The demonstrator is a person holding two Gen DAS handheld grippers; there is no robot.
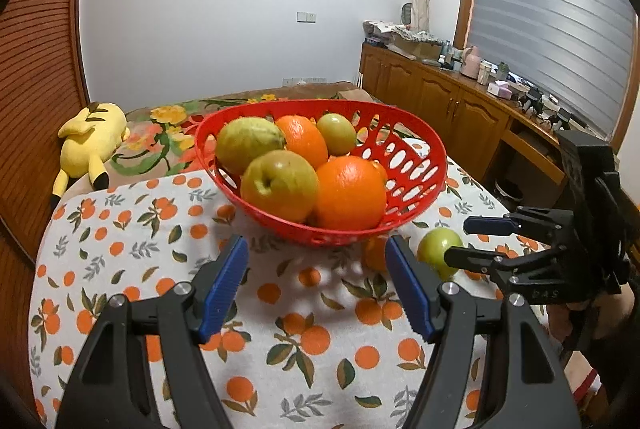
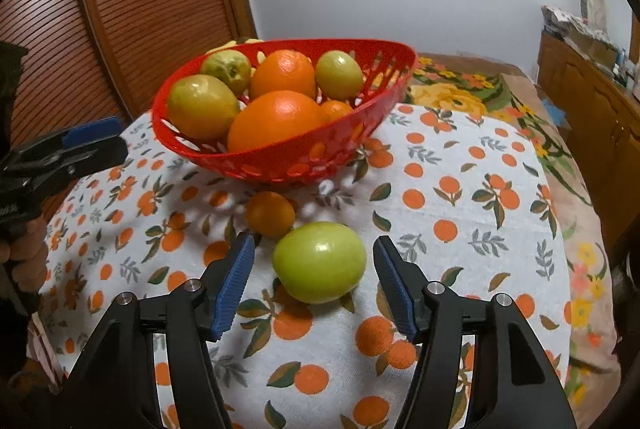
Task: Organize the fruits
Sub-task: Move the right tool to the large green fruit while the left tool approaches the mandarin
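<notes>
Both views were evenly lit by soft indoor light from overhead, fairly bright and sharp at the centre. Glossy highlights sat on the oranges (image 2: 276,121) and the green fruit (image 2: 320,261). The red basket (image 1: 420,165) cast a dappled shadow on the patterned cloth (image 2: 460,229). Fisheye distortion bent walls and edges, with black vignetting in the corners.

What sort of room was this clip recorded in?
Probably a bedroom at home: a floral bedspread with a yellow plush toy lies behind the table, and wooden cabinets cluttered with household items stand under a shaded window.
</notes>
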